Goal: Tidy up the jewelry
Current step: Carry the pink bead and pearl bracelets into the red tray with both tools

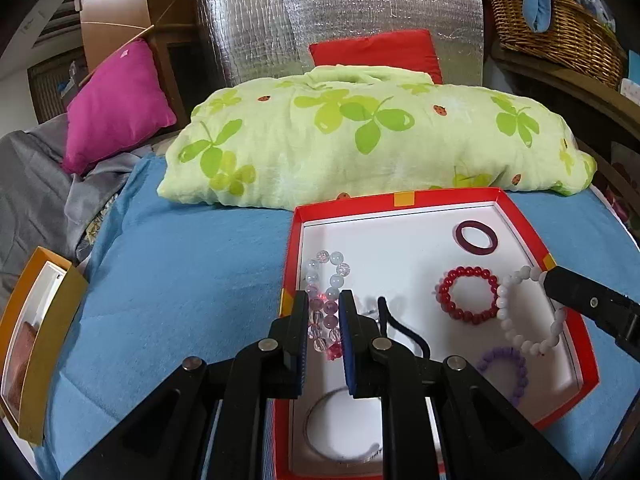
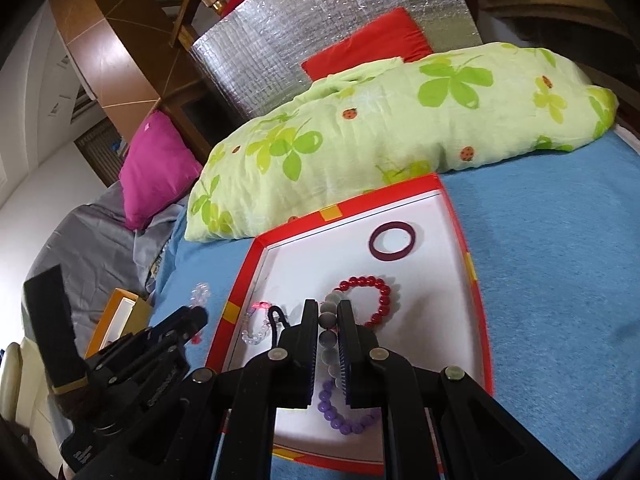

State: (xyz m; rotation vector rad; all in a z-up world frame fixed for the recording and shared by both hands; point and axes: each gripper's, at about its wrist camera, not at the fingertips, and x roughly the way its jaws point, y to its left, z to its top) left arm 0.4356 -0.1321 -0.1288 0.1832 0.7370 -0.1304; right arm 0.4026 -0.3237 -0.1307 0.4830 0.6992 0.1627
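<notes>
A red-rimmed box [image 1: 400, 199] with a white floor lies on the blue blanket. My left gripper [image 1: 324, 305] is shut on a clear bead bracelet [image 1: 332, 270], which sticks out past its fingertips. In the right wrist view the left gripper [image 2: 198, 313] holds that clear bracelet [image 2: 201, 292] just left of the box [image 2: 400, 189]. My right gripper [image 2: 327, 309] is shut on a white bead bracelet [image 2: 329, 322]; it hangs from the right gripper [image 1: 551, 280] as a white loop [image 1: 505, 312] over the box. Inside lie a red bead bracelet [image 1: 468, 297], a purple one [image 1: 510, 368] and a maroon ring [image 1: 476, 237].
In the box also lie a black cord [image 1: 402, 330], a thin bangle [image 1: 340, 420] and a pink-clear bracelet [image 2: 256, 325]. An open orange box [image 1: 40, 340] sits at the blanket's left edge. A green clover-print quilt [image 1: 360, 136] lies behind the box, with a magenta cushion [image 1: 116, 104] to its left.
</notes>
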